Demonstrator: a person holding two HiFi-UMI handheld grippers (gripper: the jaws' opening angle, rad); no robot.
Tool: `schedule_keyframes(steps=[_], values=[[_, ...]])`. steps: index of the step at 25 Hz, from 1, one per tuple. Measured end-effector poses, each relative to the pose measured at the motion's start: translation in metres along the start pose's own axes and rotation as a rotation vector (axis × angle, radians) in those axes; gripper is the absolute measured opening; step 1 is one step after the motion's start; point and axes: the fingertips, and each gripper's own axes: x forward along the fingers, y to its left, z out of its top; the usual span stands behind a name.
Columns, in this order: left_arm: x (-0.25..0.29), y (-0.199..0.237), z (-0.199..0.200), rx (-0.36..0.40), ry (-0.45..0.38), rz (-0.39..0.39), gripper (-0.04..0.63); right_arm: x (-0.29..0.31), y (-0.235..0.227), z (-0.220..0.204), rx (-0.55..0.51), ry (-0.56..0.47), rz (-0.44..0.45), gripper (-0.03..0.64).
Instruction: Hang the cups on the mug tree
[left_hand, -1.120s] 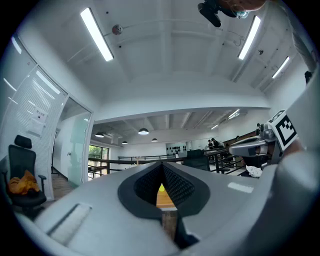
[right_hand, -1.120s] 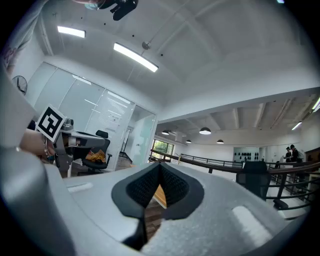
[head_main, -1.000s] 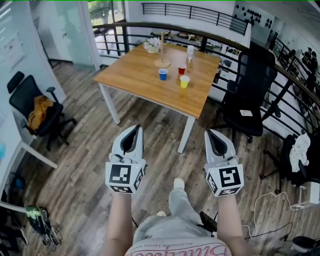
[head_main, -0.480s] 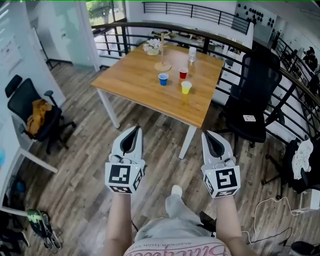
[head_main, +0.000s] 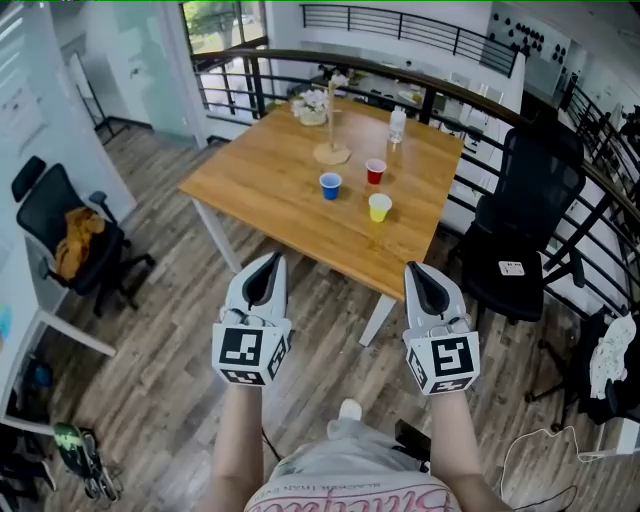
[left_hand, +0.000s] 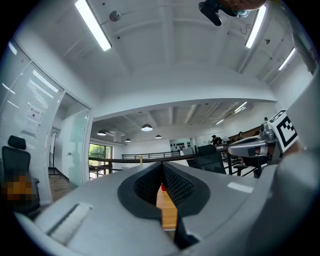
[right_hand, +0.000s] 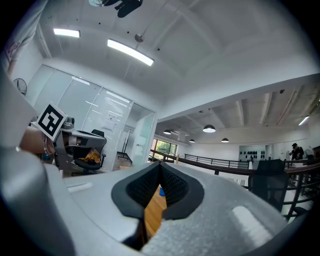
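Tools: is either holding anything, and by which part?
Nothing. The left tool and the right tool are both shut and empty, short of the table.

Holds the left gripper (head_main: 266, 266) out at near left, pointing far and about level, jaws pressed together on nothing; holds the right gripper (head_main: 420, 274) alongside at near right, well apart, likewise level, jaws closed tip to tip; extends the left forearm (head_main: 238, 440) and right forearm (head_main: 448, 440) straight forward.

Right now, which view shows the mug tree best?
Head view: the mug tree stands whole on the table, behind the cups. Both gripper views give at most a tiny distant post.
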Motion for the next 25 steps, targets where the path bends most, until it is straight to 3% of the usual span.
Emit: schedule_keyframes(steps=[10, 19, 25], values=[[0.078, 0.003, -0.018, 0.003, 0.018, 0.026, 0.012, 0.066, -0.056, -0.023, 0.019, 0.003, 0.021, 0.002], [0.094, 0.029, -0.032, -0.031, 0.039, 0.075, 0.011, 0.101, -0.054, -0.036, 0.068, 0.008, 0.057, 0.002], [0.119, 0.054, -0.045, -0.043, 0.049, 0.05, 0.011, 0.136, -0.049, -0.045, 0.082, 0.027, 0.048, 0.034]])
